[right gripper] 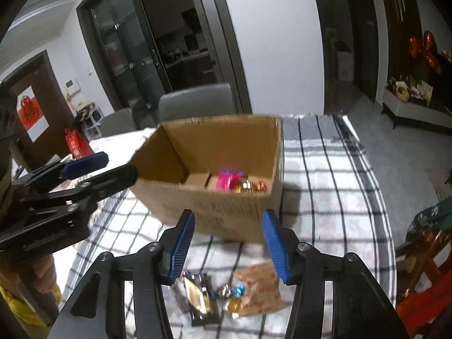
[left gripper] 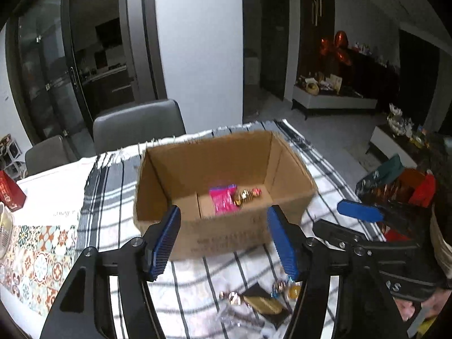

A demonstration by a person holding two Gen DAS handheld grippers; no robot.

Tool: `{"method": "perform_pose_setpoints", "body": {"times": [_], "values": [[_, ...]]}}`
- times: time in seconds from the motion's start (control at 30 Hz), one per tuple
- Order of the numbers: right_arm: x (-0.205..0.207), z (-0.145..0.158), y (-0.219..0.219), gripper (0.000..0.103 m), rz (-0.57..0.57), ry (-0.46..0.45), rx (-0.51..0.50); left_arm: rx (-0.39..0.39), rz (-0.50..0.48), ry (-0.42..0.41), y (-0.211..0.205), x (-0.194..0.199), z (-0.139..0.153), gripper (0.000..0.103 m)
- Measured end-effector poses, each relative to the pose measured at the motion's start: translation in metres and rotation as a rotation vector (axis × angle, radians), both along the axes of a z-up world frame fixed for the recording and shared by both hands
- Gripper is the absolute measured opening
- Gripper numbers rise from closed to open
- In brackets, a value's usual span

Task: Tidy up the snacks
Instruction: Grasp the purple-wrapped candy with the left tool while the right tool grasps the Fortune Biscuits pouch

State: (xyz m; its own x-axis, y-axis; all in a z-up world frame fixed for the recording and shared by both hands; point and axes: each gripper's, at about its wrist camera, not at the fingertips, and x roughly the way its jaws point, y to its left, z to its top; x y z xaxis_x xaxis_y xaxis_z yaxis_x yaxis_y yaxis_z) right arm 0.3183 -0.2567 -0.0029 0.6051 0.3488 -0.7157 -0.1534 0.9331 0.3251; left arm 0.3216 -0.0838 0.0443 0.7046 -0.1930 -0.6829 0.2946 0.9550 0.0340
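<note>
On the checked tablecloth [right gripper: 333, 175], snacks are being sorted into a cardboard box [right gripper: 226, 152].
A pink packet [right gripper: 226, 182] is already lying inside; loose sweets [right gripper: 228, 293] are waiting in front — both the left gripper [left gripper: 223, 240] and right gripper [right gripper: 227, 247] are being held wide apart, empty, so one must be lowered next.

brown box [left gripper: 226, 163], pink packet [left gripper: 223, 202], plaid cloth [left gripper: 113, 197]

The cardboard box [right gripper: 223, 169] stands open-topped near the tabletop's far edge, its near wall rising between both spread grippers and the pink packet [right gripper: 226, 182] inside. Loose wrapped snacks [right gripper: 226, 293] crowd the checked cloth [right gripper: 325, 197] toward the near edge. Bare cloth lies right of the box.
</note>
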Motion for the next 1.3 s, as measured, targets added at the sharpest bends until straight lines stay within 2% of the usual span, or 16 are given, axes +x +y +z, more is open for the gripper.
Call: {"method": "perform_pose_setpoints", "body": {"times": [0.17,0.47,0.6,0.83,1.03,1.3], "values": [[-0.007,-0.023,0.000,0.051,0.027,0.069,-0.004,0.026,0.001,0.051,-0.002,-0.014,-0.022,0.063],[-0.012,-0.063,0.009,0.051,0.079,0.173,-0.070,0.011,0.056,0.185,0.006,-0.018,-0.067,0.061],[-0.008,-0.079,0.010,0.051,0.079,0.218,-0.098,0.005,0.077,0.256,0.011,-0.011,-0.089,0.054],[0.001,-0.097,0.008,0.051,0.047,0.271,-0.123,-0.086,0.133,0.399,0.023,0.007,-0.121,0.038],[0.004,-0.110,0.008,0.051,0.047,0.308,-0.120,-0.158,0.149,0.511,0.019,0.016,-0.139,0.032],[0.006,-0.122,0.008,0.051,0.056,0.341,-0.100,-0.173,0.200,0.585,0.015,0.022,-0.155,0.030]]}}
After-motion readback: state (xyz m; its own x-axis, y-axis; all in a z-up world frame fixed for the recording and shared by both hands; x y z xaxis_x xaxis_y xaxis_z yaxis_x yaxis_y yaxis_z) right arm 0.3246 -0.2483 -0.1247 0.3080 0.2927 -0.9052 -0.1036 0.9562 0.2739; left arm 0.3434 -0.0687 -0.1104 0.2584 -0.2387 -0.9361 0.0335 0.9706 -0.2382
